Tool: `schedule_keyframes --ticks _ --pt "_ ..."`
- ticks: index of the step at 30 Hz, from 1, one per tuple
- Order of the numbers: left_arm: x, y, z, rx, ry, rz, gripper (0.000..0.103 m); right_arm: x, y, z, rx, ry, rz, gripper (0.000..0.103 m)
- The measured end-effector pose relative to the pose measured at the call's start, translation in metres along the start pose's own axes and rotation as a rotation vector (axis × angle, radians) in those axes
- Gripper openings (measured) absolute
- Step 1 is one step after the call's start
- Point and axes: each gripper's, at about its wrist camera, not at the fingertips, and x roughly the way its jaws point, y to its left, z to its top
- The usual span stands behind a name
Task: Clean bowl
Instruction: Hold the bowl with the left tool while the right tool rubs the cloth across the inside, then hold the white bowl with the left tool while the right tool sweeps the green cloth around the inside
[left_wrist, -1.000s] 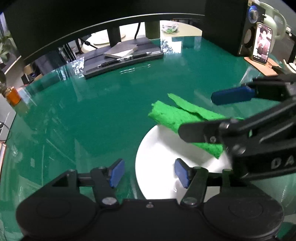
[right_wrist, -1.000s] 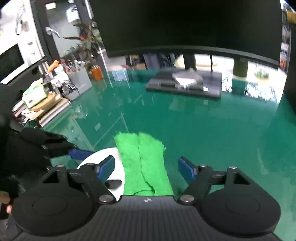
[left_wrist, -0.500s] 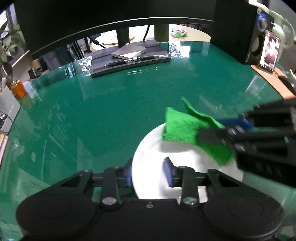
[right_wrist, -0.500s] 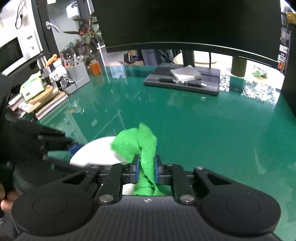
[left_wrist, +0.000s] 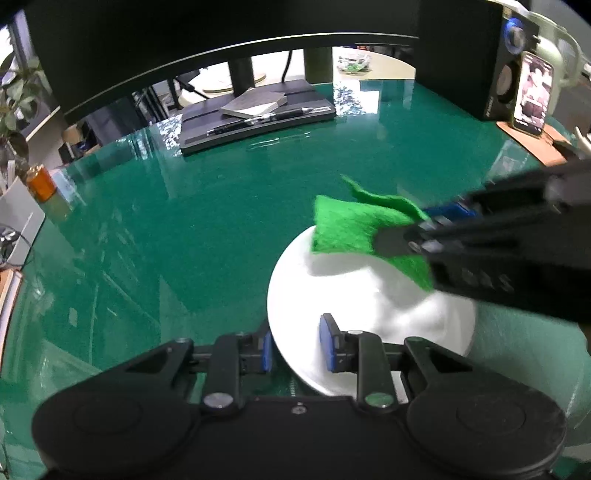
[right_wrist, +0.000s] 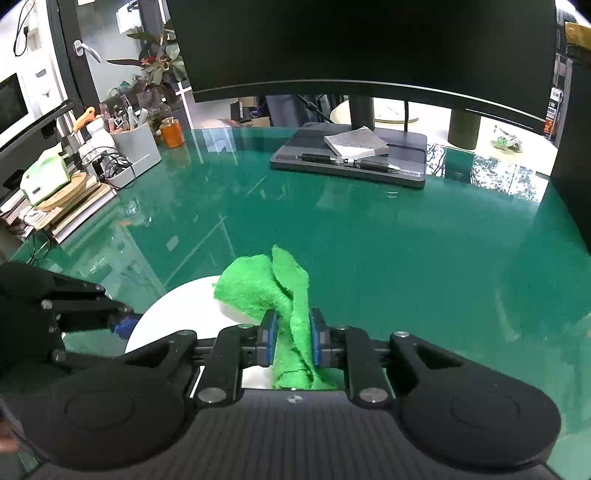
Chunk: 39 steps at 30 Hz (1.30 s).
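We read little writing here: the grey stand (right_wrist: 349, 162) under the monitor (right_wrist: 365, 44) carries a maker's mark on its front edge that looks like "Lenovo", partly blurred; the pale lettering on the side of the right hand-held gripper in the left wrist view is too smeared to read, and the text on the black speaker (left_wrist: 498, 74) and the lit phone (left_wrist: 533, 96) beside it is too small to make out. The left hand-held gripper (left_wrist: 297, 345) has its jaws closing on the near rim of the white bowl (left_wrist: 354, 295), one blue pad outside the rim and one inside; we cannot say for sure that both pads press the rim. In the right wrist view this same gripper reaches the bowl (right_wrist: 184, 306) from the left. The right hand-held gripper (right_wrist: 293, 341) is clamped on a bunched green cloth (right_wrist: 269, 291), both blue pads squeezing the fabric, with the loose end spreading forward over the far side of the bowl. From the left wrist view the cloth (left_wrist: 347, 225) hangs from that gripper (left_wrist: 424, 225) at the bowl's far rim, casting a shadow inside the bowl. The bowl sits on the glossy green tabletop (right_wrist: 369, 240), near us, well apart from the stand, where a pen (right_wrist: 351, 161) and a small grey notebook (right_wrist: 356, 144) lie.
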Motion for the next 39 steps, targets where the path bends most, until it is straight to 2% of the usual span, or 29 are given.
schedule_keyframes --ticks 5,8,10,13,16,18,19,21,23,24,25,26,27,28,29,32,35,39 --pt "0.002 -0.001 0.002 -0.001 -0.003 0.005 0.027 -0.015 -0.002 -0.011 0.053 0.036 0.014 0.019" --pt "-0.001 -0.003 0.0 0.021 0.001 0.005 0.026 -0.01 -0.004 -0.008 0.063 0.033 0.014 0.018" --pt "-0.006 -0.006 -0.005 0.045 0.009 -0.022 0.025 -0.003 -0.006 -0.005 0.065 0.026 0.015 0.018" --pt "-0.011 0.003 -0.007 0.014 0.026 -0.079 0.026 0.006 -0.008 0.0 0.059 0.018 0.019 0.019" --pt "-0.009 0.016 0.0 -0.028 0.001 -0.052 0.043 0.007 -0.009 0.001 0.049 0.024 0.035 0.02" --pt "-0.006 0.024 0.007 -0.057 -0.009 -0.06 0.045 0.003 -0.009 0.001 0.055 0.016 0.043 0.029" --pt "-0.002 0.025 0.011 -0.054 -0.008 -0.07 0.045 0.001 -0.01 0.001 0.058 0.01 0.046 0.039" --pt "0.002 0.02 0.014 -0.022 -0.002 -0.068 0.045 -0.003 -0.01 0.002 0.063 -0.001 0.053 0.047" --pt "0.005 0.014 0.013 0.009 0.005 -0.074 0.045 -0.008 -0.01 0.002 0.066 -0.022 0.057 0.067" --pt "0.006 0.012 0.011 0.013 0.007 -0.076 0.045 -0.011 -0.01 0.001 0.065 -0.041 0.056 0.069" --pt "0.007 0.011 0.009 0.018 0.008 -0.077 0.045 -0.013 -0.011 0.001 0.065 -0.049 0.06 0.068" --pt "0.007 0.009 0.008 0.021 0.007 -0.077 0.046 -0.013 -0.012 0.002 0.064 -0.051 0.065 0.064" --pt "0.006 0.008 0.007 0.02 0.005 -0.074 0.046 -0.013 -0.013 0.002 0.064 -0.053 0.07 0.053" --pt "0.006 0.008 0.007 0.019 0.005 -0.073 0.046 -0.01 -0.014 0.003 0.064 -0.032 0.068 0.018" --pt "0.007 0.008 0.007 0.016 0.005 -0.073 0.046 -0.006 -0.014 0.003 0.063 -0.015 0.057 0.014" --pt "0.007 0.008 0.007 -0.005 0.004 -0.059 0.046 -0.006 -0.012 0.001 0.047 -0.018 0.044 0.013" --pt "0.007 0.005 0.007 -0.02 -0.007 -0.028 0.037 -0.01 -0.011 -0.001 0.04 -0.016 0.037 0.013" --pt "0.007 0.001 0.008 -0.024 -0.016 -0.019 0.033 -0.023 -0.014 -0.011 0.081 0.02 0.045 0.016"
